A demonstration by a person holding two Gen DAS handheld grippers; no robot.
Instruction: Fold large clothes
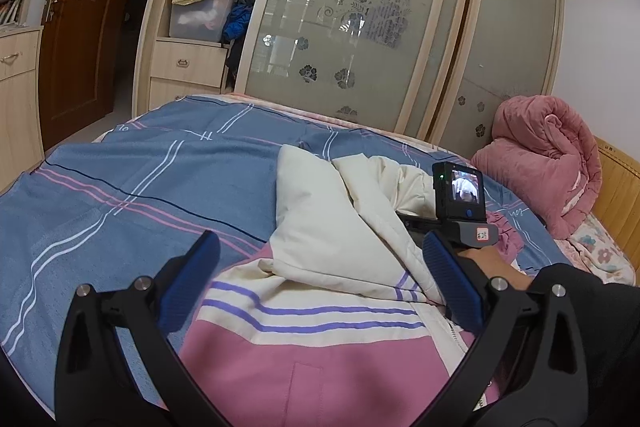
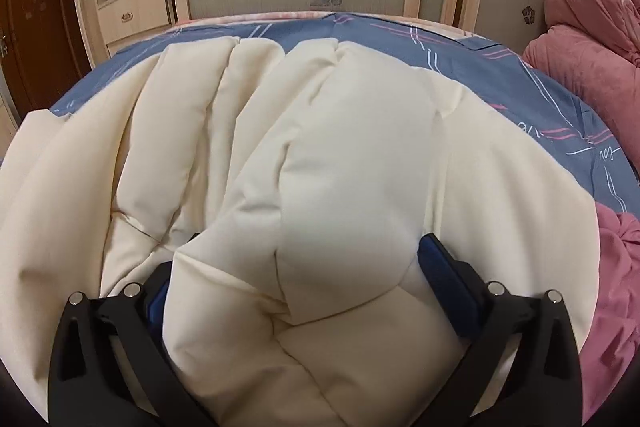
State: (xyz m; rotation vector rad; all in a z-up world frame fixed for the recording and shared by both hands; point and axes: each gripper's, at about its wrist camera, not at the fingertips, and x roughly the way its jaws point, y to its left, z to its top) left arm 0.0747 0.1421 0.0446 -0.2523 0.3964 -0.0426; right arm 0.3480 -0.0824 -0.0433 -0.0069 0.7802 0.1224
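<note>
A large padded jacket [image 1: 320, 339] lies on the bed, pink outside with cream bands and purple stripes. Its cream quilted lining [image 2: 320, 155] is turned up in a puffy fold. My left gripper [image 1: 320, 259] hovers open just over the jacket's striped part, blue pads [image 1: 448, 279] wide apart with nothing pinched. My right gripper [image 2: 300, 283] stands wide open with the bulging cream fold filling the gap between its fingers; the left finger is mostly hidden by the fabric. In the left wrist view the right gripper's body [image 1: 460, 203] and the hand holding it sit at the jacket's right side.
The bed has a blue sheet [image 1: 140, 179] with pink and white lines. A rolled pink quilt [image 1: 548, 163] lies at the right by the wooden headboard. Behind the bed stand a sliding-door wardrobe [image 1: 340, 27], open shelves with clothes, and a brown door [image 1: 88, 19].
</note>
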